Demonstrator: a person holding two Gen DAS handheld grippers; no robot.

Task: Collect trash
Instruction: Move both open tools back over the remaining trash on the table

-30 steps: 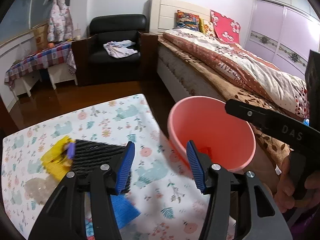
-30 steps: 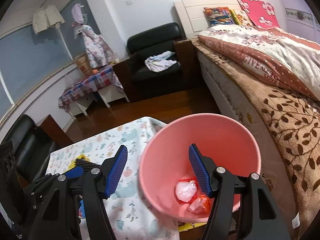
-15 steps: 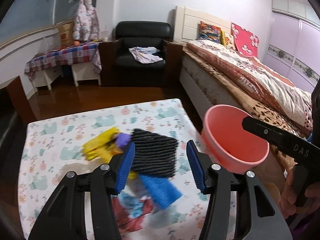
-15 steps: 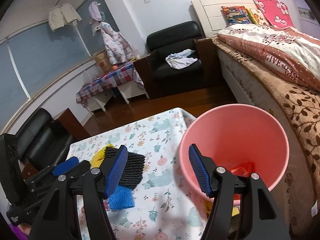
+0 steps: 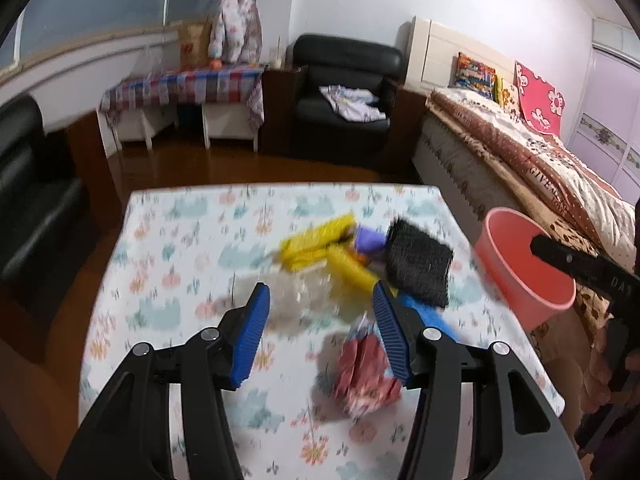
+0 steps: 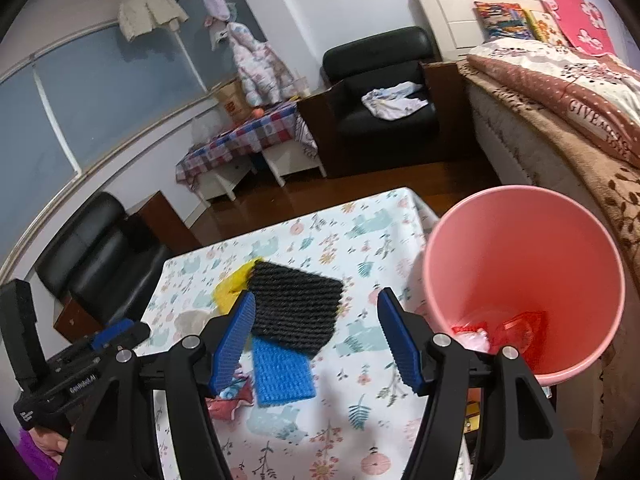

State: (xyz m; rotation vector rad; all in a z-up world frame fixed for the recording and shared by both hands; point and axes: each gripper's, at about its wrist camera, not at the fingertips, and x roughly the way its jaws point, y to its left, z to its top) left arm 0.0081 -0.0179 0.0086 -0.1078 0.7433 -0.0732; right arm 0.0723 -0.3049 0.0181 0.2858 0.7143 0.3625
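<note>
A pile of trash lies on the floral tablecloth (image 5: 180,240): a black ribbed pad (image 5: 420,258), yellow wrappers (image 5: 316,242), a blue mesh piece (image 6: 282,372), a red crumpled wrapper (image 5: 366,374) and a clear crumpled film (image 5: 298,300). The pink bucket (image 6: 524,264) stands off the table's right edge and holds red and white scraps (image 6: 500,330). My left gripper (image 5: 320,328) is open and empty above the pile. My right gripper (image 6: 316,344) is open and empty between the pile and the bucket. The bucket also shows in the left wrist view (image 5: 516,264).
A bed (image 5: 532,168) with a brown blanket runs along the right, close behind the bucket. A black armchair (image 5: 344,92) and a checked-cloth side table (image 5: 188,88) stand at the far wall. Another black chair (image 5: 28,200) sits left of the table.
Both grippers have swung left, away from the bucket and toward the trash pile. The left gripper now faces the pile instead of the bucket rim. Both stayed open.
</note>
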